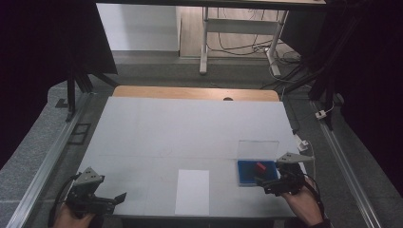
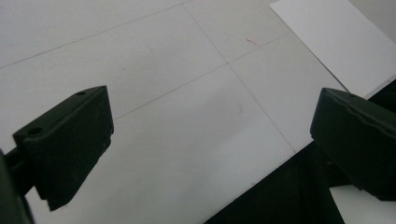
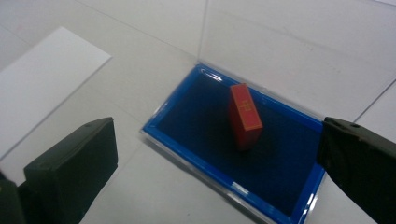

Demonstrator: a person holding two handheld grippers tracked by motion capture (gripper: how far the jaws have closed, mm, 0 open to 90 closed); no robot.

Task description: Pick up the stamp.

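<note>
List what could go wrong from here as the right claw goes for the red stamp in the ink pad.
1. The red stamp stands tilted on the blue ink pad; an off-centre touch by the open right claw could tip it flat onto the ink.
2. The clear lid stands upright behind the pad, so a forward push might knock it shut.
3. The pad case looks light and could slide toward the white paper.
</note>
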